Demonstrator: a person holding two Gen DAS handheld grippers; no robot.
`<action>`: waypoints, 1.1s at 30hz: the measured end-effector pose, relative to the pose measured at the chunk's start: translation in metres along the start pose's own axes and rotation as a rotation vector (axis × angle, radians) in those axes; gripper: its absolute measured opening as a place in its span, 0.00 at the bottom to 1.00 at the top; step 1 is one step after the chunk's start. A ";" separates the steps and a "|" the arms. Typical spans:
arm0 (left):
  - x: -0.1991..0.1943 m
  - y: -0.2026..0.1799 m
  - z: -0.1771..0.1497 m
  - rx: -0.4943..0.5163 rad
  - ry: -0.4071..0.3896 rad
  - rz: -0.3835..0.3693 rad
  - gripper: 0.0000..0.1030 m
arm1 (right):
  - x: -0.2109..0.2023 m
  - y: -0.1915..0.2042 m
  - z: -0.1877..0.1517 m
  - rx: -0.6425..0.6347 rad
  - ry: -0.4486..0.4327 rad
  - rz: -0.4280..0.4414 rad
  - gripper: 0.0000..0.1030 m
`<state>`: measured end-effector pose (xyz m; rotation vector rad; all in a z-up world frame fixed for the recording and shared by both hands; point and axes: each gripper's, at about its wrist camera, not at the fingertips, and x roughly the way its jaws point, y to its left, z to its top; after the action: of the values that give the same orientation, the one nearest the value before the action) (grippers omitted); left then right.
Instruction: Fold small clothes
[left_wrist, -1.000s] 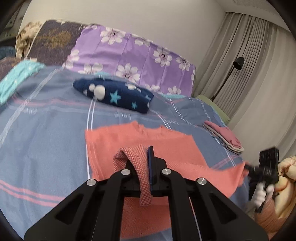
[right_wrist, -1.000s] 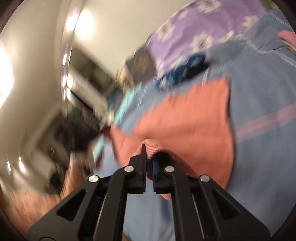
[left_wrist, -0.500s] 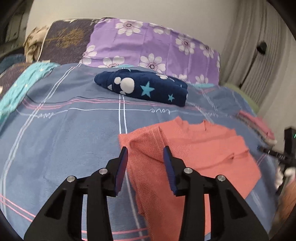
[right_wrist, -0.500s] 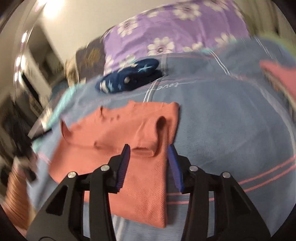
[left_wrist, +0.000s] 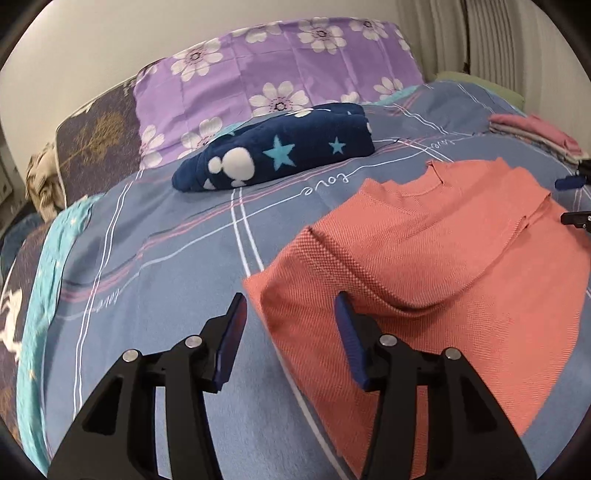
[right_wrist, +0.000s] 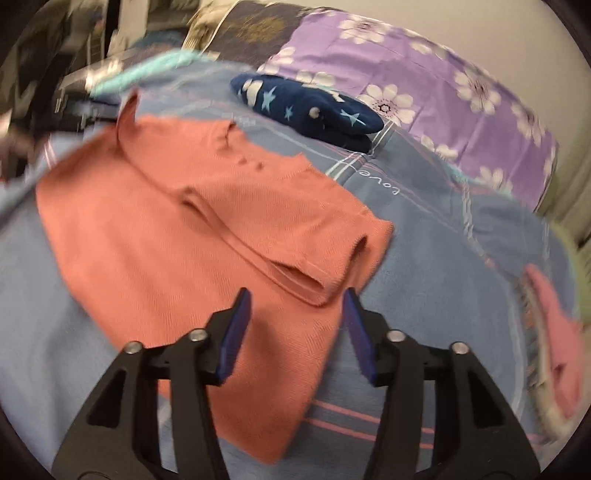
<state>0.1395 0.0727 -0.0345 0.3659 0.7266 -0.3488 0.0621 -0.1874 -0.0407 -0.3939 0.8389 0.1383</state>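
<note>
A coral knit shirt lies on the blue checked bedsheet, both sleeves folded in over its body. My left gripper hovers over the shirt's left corner; its jaws are opening and the pads press on nothing. In the right wrist view the same coral shirt fills the middle, with a folded sleeve cuff just ahead of my right gripper. Its jaws are opening too, apart from the cloth below.
A navy star-print fleece bundle lies beyond the shirt, before a purple flowered pillow. A stack of folded pink clothes sits at the bed's right. A teal cloth runs along the left edge.
Both grippers were shut on coral sleeve cloth a second ago. They have let go and spread apart, and both sleeves now lie folded on the shirt. Both hands sank and rolled.
</note>
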 end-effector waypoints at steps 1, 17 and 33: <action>0.006 0.000 0.004 0.008 0.004 -0.003 0.49 | 0.004 0.003 -0.001 -0.035 0.015 -0.024 0.55; 0.036 0.067 0.013 -0.480 -0.053 -0.275 0.23 | 0.065 -0.134 0.029 0.600 -0.081 0.186 0.21; 0.049 0.043 0.025 -0.305 0.004 -0.413 0.00 | 0.094 -0.089 0.076 0.375 -0.063 0.339 0.06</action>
<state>0.2061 0.0905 -0.0432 -0.0764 0.8451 -0.6165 0.2019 -0.2427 -0.0395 0.1069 0.8434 0.3001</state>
